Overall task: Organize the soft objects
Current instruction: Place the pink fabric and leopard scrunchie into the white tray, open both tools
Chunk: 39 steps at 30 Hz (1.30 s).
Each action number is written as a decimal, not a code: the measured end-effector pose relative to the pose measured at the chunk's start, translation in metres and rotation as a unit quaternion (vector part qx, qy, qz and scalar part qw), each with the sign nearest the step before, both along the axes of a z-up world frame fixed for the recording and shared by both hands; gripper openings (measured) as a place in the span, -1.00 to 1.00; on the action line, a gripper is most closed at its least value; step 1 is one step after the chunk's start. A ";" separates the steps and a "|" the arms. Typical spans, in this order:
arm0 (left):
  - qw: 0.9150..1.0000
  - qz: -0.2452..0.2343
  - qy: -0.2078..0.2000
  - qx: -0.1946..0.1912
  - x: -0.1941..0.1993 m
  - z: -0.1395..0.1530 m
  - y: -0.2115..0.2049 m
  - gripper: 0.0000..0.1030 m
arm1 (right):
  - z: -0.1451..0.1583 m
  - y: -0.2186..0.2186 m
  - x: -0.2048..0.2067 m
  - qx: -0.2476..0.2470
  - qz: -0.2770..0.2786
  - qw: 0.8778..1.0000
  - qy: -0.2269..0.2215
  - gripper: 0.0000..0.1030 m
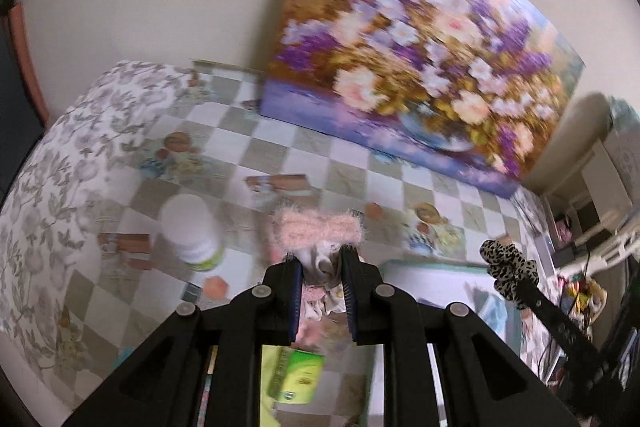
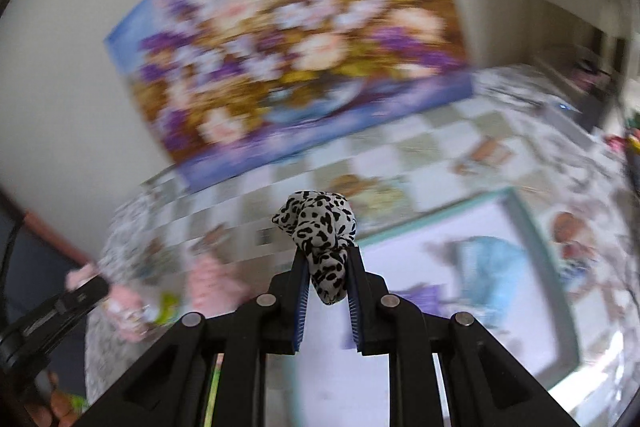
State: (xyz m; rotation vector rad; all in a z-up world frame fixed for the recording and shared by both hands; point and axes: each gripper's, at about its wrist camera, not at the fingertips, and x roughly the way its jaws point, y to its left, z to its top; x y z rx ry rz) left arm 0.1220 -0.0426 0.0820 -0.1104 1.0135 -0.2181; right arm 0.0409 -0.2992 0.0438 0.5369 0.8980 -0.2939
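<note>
Two tools (image 1: 318,259) (image 2: 328,259), one scrunchie (image 1: 316,231) (image 2: 320,227) each

Fuzzy pink scrunchie (image 1: 318,227), bunched, pinched at six o'clock above the checkered cloth. Leopard-print scrunchie (image 2: 320,227), crumpled, clamped upright, at its three o'clock.

Both the left gripper (image 1: 320,259) and the right gripper (image 2: 328,259) are matte black plastic linkages with angular arms, triangular cut-outs and round silver-grey pivot pins, and their flat jaws are lined inside with ribbed blue pads.
</note>
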 end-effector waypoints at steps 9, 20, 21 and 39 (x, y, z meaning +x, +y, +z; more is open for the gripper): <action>0.996 -0.078 0.019 0.026 -0.014 -0.020 -0.075 -0.64 | -0.022 -0.060 -0.025 0.015 -0.071 0.996 0.046 -0.63; 0.987 -0.135 0.079 0.046 -0.010 -0.092 -0.132 -0.64 | -0.077 -0.054 -0.005 0.043 -0.046 0.991 0.115 -0.63; 0.986 -0.135 0.082 0.049 -0.009 -0.096 -0.134 -0.64 | -0.081 -0.053 -0.003 0.045 -0.042 0.991 0.120 -0.62; 0.987 -0.120 0.099 0.047 -0.003 -0.086 -0.126 0.08 | -0.066 -0.047 0.002 0.002 -0.036 0.989 0.141 -0.08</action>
